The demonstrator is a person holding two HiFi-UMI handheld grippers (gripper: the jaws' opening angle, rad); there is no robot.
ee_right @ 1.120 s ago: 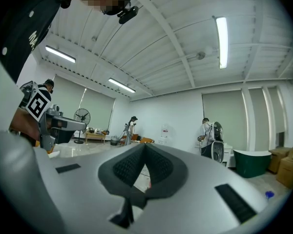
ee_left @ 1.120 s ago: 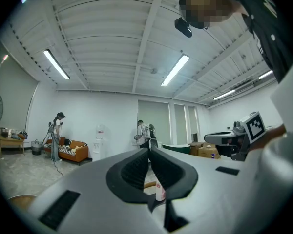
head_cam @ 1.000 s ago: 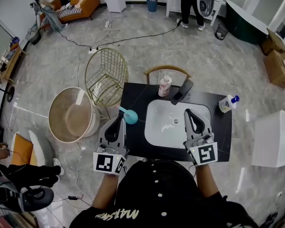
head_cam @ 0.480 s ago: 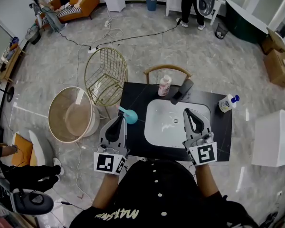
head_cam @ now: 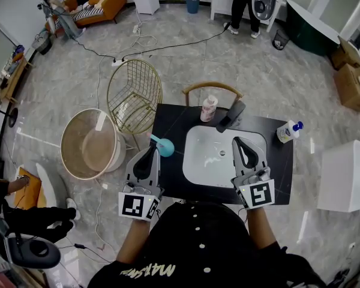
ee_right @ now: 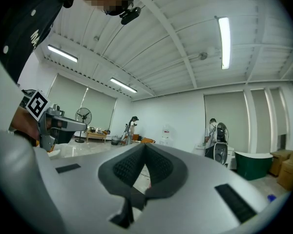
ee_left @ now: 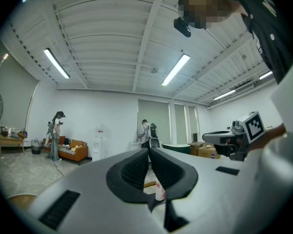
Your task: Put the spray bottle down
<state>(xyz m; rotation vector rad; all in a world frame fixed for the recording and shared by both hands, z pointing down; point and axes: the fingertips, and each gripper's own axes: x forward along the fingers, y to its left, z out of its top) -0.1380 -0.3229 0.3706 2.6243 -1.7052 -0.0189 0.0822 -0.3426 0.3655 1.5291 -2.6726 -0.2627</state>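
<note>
Spray bottle [head_cam: 287,131]: 1 unit, small, with a pale cream body, a label patch on the side and a blue spray head on top. You have it standing on its base on the black worktop [head_cam: 171,125], at the far right corner, close to the right edge. It sits to the right of the white sink [head_cam: 198,167], outside the basin. The blue head points toward the worktop's outer edge. The label print is too small to read.

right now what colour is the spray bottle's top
Spray bottle top: blue, clearest in head view.
</note>
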